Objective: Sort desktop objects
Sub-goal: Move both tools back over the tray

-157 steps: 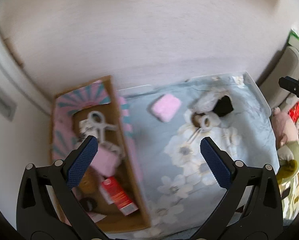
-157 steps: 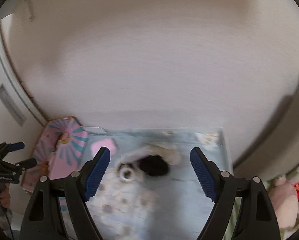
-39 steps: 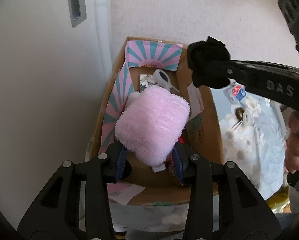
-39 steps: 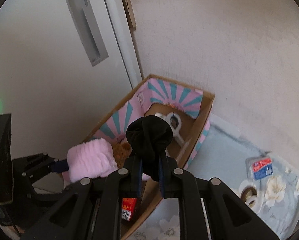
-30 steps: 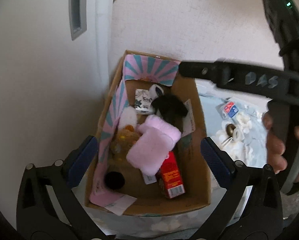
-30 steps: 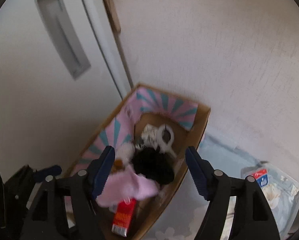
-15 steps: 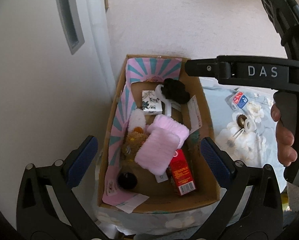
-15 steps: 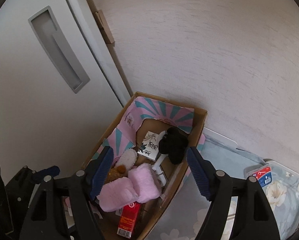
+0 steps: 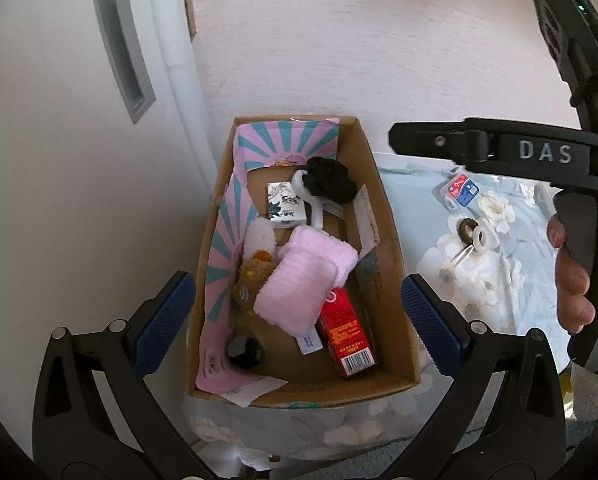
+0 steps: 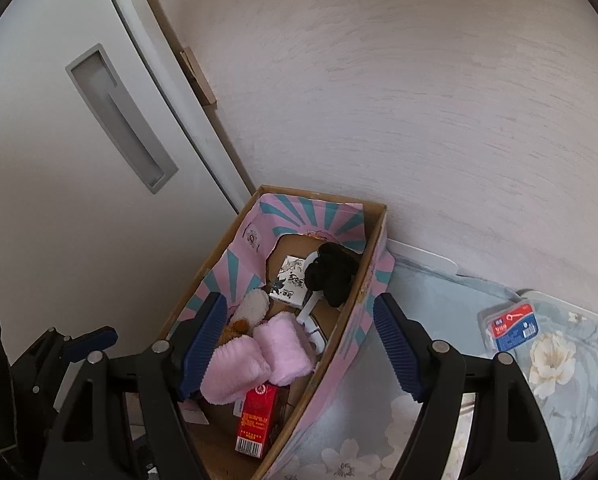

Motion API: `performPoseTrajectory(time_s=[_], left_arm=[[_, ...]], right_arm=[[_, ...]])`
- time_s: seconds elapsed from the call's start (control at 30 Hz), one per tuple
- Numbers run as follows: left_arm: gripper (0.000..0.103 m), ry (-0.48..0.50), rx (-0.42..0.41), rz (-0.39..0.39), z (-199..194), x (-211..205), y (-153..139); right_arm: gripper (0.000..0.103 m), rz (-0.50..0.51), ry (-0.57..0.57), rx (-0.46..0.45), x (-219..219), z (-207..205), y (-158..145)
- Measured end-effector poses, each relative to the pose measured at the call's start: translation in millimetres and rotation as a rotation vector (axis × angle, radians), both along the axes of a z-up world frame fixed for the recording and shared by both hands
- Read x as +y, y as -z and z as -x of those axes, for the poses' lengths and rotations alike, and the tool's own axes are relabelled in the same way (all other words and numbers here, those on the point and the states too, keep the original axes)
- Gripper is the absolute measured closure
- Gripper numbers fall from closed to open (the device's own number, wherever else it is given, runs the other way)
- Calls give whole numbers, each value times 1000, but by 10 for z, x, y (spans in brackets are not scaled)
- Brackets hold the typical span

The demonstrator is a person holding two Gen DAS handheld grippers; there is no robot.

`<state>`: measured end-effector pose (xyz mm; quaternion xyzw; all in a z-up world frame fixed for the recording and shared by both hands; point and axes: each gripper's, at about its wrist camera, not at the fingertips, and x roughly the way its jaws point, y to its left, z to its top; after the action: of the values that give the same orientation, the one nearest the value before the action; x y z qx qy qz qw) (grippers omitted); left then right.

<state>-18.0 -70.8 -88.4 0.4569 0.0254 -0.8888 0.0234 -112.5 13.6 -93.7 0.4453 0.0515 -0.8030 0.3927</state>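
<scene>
Left wrist view: your left tool (image 9: 299,312) gapes empty above the cardboard box (image 9: 387,248).
Right tool (image 10: 299,344): spread wide, empty too.
Pink pouches (image 9: 299,288): mid-box, dropped in as sorted.
Black scrunchie (image 9: 331,180): box's far end.
Tape rolls (image 9: 475,234): outside the box, on the table, awaiting pickup.

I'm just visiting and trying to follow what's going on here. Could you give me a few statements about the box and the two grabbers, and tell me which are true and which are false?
1. Both pink fluffy pieces lie inside the cardboard box. True.
2. The left gripper is clamped on a pink piece. False: its jaws stand open, holding nothing.
3. The black fuzzy item lies at the box's far end. True.
4. The red carton sits out on the floral cloth. False: it lies in the box.
5. The right gripper holds the black item. False: it is open and empty.
</scene>
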Motion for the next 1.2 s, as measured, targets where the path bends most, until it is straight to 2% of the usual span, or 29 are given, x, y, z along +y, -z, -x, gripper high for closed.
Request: performPoseTrajectory(time_s=[0.33,0.63,0.97,1.2], left_arm=[[1,53,10,33,-67,222,-69],[1,106,7,33,62,445,-139],[1,181,-27,44,351,879,-123],[1,265,-60,87,612,1348,1]], right_arm=[[31,61,98,5,504,10,-125],[31,99,244,27,1164,87,-211],[31,85,456,-25,2203,184,32],[31,24,489,-42,2542,213,201]])
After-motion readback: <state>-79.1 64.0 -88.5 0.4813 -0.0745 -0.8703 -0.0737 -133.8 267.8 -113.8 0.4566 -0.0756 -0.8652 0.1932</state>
